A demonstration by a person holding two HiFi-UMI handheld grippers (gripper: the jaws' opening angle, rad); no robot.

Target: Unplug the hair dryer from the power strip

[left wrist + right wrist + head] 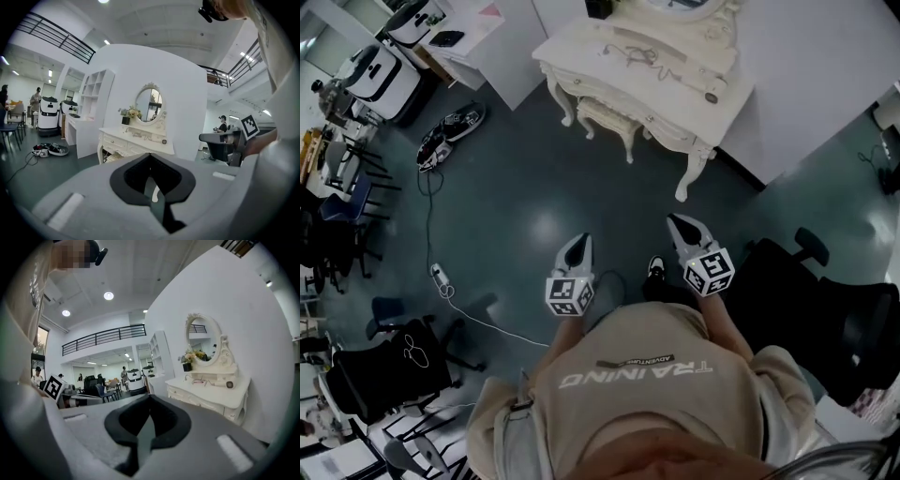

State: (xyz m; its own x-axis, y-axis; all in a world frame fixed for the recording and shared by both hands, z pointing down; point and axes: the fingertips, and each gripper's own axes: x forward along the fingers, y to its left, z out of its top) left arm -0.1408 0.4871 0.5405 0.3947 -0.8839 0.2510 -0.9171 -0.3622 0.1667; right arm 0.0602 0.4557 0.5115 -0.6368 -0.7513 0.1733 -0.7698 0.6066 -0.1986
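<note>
A white vanity table [581,47] with an oval mirror [150,104] stands ahead against the white wall. On its top lies a pale hair dryer [710,93] with a dark round end, also seen as the hair dryer [229,385] and hair dryer [164,141]. A dark cord [634,55] curls over the tabletop. I cannot make out a power strip on the table. My left gripper [579,242] and right gripper [680,223] are held at waist height, well short of the table. Left gripper [150,156] and right gripper [149,398] both have their jaws shut on nothing.
A white floor strip [439,276] with a white cable lies at the left. Shoes [448,131] sit near a cabinet [91,112]. Black office chairs [825,300] stand right, another chair [389,366] left. White machines [380,80] and people are in the background.
</note>
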